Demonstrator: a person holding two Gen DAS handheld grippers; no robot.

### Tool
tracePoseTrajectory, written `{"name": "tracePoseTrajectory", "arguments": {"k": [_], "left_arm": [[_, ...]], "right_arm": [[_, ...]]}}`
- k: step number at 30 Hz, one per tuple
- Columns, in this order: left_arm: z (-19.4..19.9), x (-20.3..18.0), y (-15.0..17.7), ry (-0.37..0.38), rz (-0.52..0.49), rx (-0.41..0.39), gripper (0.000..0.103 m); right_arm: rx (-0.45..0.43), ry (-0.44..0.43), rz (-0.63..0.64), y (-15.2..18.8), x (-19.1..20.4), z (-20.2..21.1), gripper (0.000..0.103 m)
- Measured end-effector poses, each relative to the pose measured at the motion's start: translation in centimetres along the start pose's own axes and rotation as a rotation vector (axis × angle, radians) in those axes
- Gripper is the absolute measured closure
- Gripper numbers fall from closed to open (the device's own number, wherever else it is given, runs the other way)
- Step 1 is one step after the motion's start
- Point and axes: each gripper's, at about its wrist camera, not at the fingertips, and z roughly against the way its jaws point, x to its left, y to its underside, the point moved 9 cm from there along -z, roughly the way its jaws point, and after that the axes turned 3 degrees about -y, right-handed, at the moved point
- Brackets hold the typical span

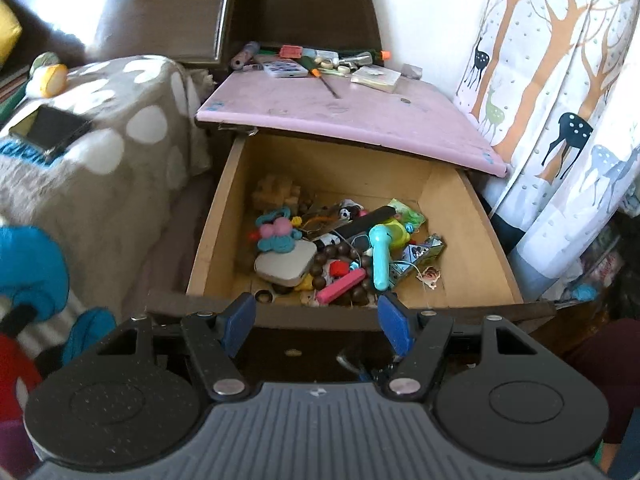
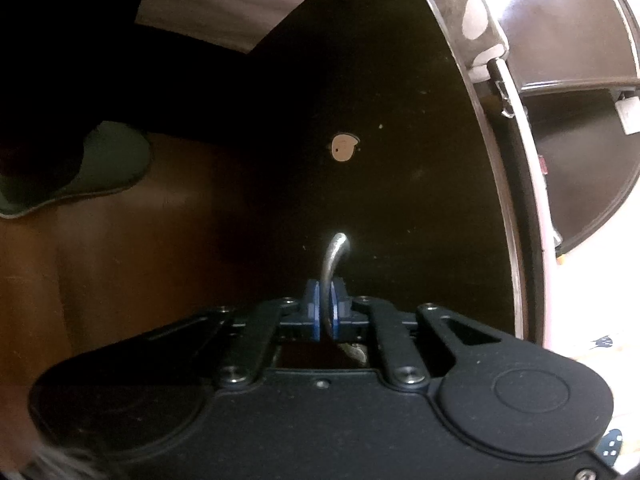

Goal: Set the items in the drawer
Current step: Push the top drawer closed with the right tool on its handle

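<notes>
Drawer (image 1: 224,216): pulled out beneath the pink nightstand top (image 1: 360,120), interior fully exposed. Contents lie heaped toward the middle and front: a grey-white box (image 1: 284,266) near the front left, a knitted pink-and-teal toy (image 1: 276,232) resting on its back edge, a string of brown wooden beads (image 1: 340,260) around the centre, a pink bar (image 1: 342,286) at the front, a teal handheld fan (image 1: 380,258) right of centre, a wooden block puzzle (image 1: 278,190) toward the back left corner.

Surface above the drawer: a screwdriver (image 1: 320,74), a white keypad device (image 1: 286,68) and a notepad (image 1: 376,78) along the back edge.

Left gripper (image 1: 316,322): hovers over the drawer's front edge, blue pads well apart, nothing between them.

Right gripper (image 2: 326,312): pads pinched tight on the curved metal handle (image 2: 334,256) of the dark drawer front (image 2: 380,80); the handle runs up from between the pads to the panel.

Bed with a spotted blanket (image 1: 120,128) stands just beside the drawer's left side; a phone (image 1: 50,130) lies on it. A deer-print curtain (image 1: 560,100) hangs to the right.
</notes>
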Motion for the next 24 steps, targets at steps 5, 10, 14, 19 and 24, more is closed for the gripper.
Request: {"name": "tracePoseTrajectory", "arguments": {"k": [5,10,14,19,24], "left_arm": [[0.9,0.6,0.8,0.009,0.006,-0.029,0.036],[1.5,0.5,1.4,0.011,-0.04,-0.061,0.036],[1.0,0.5,1.7,0.023,-0.05,-0.065,0.036],[0.2,0.8,1.9,0.027,-0.057,-0.058,0.036],[-0.8,1.3,2.1,0.041,-0.047,-0.043,0.036]], "right_arm": [[0.002,0.031,0.006,0.0,-0.5,0.0,0.1],[-0.011,0.05,0.008,0.2,-0.9,0.4,0.103],[-0.021,0.053,-0.008,0.5,-1.3,0.8,0.103],[-0.024,0.03,-0.054,0.5,-2.3,1.0,0.103],[-0.029,0.043,-0.097,0.4,-4.4,0.3,0.103]]}}
